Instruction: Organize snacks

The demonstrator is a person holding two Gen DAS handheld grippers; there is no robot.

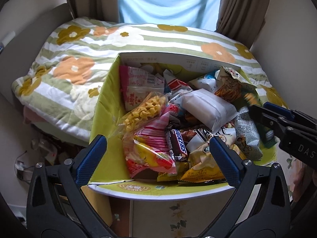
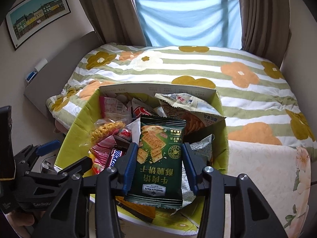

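Right gripper point(image 2: 159, 164) clamps a dark green cracker packet point(image 2: 160, 158) over the snack-filled box point(image 2: 79, 119).

The left gripper point(image 1: 156, 158) hangs spread wide and unloaded above the box's near rim, a Snickers bar point(image 1: 176, 144) between its fingers. Packets crowd the box to its walls. Open room lies at twelve o'clock, across the flowered blanket point(image 2: 198, 67); the right gripper enters the left view at three o'clock.

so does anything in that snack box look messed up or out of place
Nothing looks spilled or damaged. The snacks lie jumbled in the green box, overlapping at all angles. One bag of stick snacks leans over the far right wall. The right gripper holds a dark green cracker pack above the pile.
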